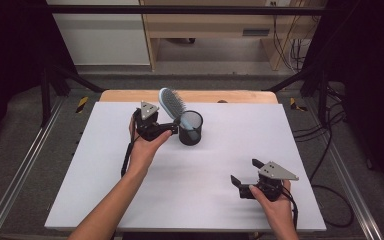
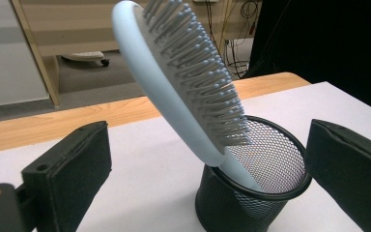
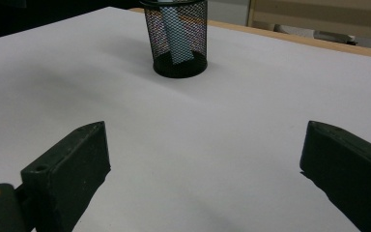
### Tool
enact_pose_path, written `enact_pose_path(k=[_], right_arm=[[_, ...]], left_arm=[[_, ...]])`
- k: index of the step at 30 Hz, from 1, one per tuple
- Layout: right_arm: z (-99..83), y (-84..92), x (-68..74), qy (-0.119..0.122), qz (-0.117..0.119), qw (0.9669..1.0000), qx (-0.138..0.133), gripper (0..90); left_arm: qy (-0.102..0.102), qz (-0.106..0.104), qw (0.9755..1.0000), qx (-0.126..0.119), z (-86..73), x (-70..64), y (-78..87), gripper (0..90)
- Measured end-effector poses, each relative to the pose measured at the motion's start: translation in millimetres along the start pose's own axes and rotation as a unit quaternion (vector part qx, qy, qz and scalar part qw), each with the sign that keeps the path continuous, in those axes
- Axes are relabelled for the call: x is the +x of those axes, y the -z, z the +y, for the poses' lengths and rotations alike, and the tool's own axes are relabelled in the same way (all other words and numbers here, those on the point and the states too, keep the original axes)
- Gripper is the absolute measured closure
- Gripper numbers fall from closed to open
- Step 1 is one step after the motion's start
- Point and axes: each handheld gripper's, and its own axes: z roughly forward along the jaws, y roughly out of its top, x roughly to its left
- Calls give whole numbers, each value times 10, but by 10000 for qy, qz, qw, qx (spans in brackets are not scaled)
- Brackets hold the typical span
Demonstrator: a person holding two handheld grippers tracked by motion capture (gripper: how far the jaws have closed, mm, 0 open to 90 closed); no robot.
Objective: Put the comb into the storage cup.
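A light blue hairbrush (image 1: 171,102) stands handle-down in a black mesh cup (image 1: 190,129) at the back middle of the white table, its head leaning left over the rim. My left gripper (image 1: 170,129) is just left of the cup and open. In the left gripper view the brush (image 2: 183,82) and the cup (image 2: 251,203) sit between the wide-apart jaws, which touch neither. My right gripper (image 1: 245,171) rests open near the front right with nothing between its jaws. In the right gripper view the cup (image 3: 193,41) stands far ahead, the brush handle (image 3: 174,36) showing through the mesh.
The white tabletop (image 1: 220,150) has a wooden strip (image 1: 205,96) along its far edge. Metal rails run down both sides, and cables (image 1: 325,150) lie on the floor at the right. A wooden cabinet (image 1: 205,25) stands beyond the table.
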Motion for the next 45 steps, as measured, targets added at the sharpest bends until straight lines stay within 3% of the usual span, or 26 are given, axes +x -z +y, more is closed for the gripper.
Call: enact_pose_path(k=[11,17,45], right_arm=[[-12,-23,9,51,-38,10000,52,38],[-15,-31,13,93,-14,9999,55,35],[8,43,36,223,-111,9995,-182,30]], left_arm=[[53,-38,9998,-185,56,77,117,28],[100,-150,9990,-413,118,107,216,27],[-250,-273,9965,-752,204,125,631,28]])
